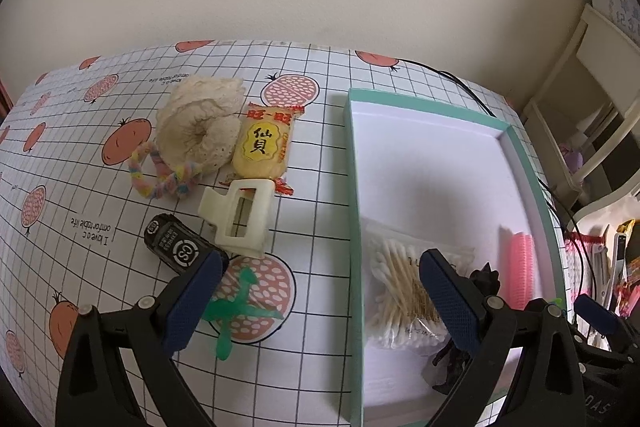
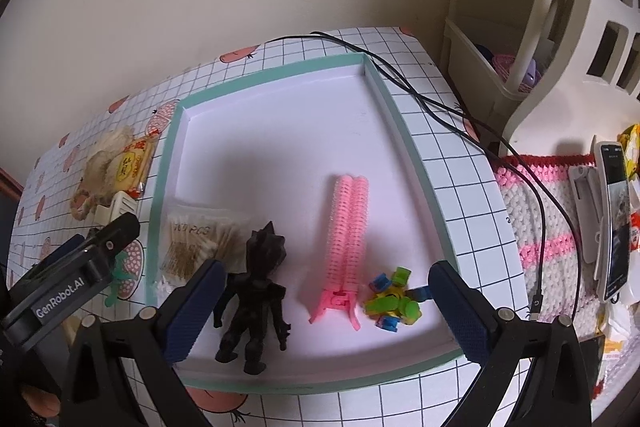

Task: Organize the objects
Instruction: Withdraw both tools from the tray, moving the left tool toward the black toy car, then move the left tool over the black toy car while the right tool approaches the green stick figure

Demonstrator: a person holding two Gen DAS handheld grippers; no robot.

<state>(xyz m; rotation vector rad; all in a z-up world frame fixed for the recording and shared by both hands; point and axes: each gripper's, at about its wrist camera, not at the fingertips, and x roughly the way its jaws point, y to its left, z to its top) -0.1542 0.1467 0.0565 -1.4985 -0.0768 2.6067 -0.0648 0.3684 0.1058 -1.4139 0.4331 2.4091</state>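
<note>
A counter (image 1: pixel 312 83) under a gridded, fruit-printed cloth carries a shallow mint-rimmed tray (image 2: pixel 416 163), the landmark of a sorting job that looks partly done. Inside the tray, toward its near end, lie four things already gathered: a bag of cotton swabs (image 2: pixel 200 239) in the near left corner, a black spiky-haired figurine (image 2: pixel 256 299) just beside it, a pink comb-like hair clip (image 2: pixel 346 235) at the middle, and a small heap of green, blue and yellow plastic bits (image 2: pixel 394 301) near the right wall. The tray's far half is bare.

Left of the tray, still on the cloth, wait a cream fluffy scrunchie (image 1: pixel 200 123), a yellow rice-cracker packet (image 1: pixel 264 147) touching it, a pastel twisted rope loop (image 1: pixel 164 175), a cream claw clip (image 1: pixel 240 219), a black cylindrical cell (image 1: pixel 180 247) and a green plastic dinosaur (image 1: pixel 236 307), nearest the left tool.

The left tool (image 1: pixel 316 303) hangs with its jaws spread wide and empty, straddling the tray's left wall. The right tool (image 2: pixel 324 311) is likewise wide and holds nothing, poised over the tray's near edge.

The step in hand appears to be the reach for the next loose item. That likely calls for the left tool to swing left of the tray, drop around the dinosaur or the cell, close, and carry it over the wall into the bare far half.
</note>
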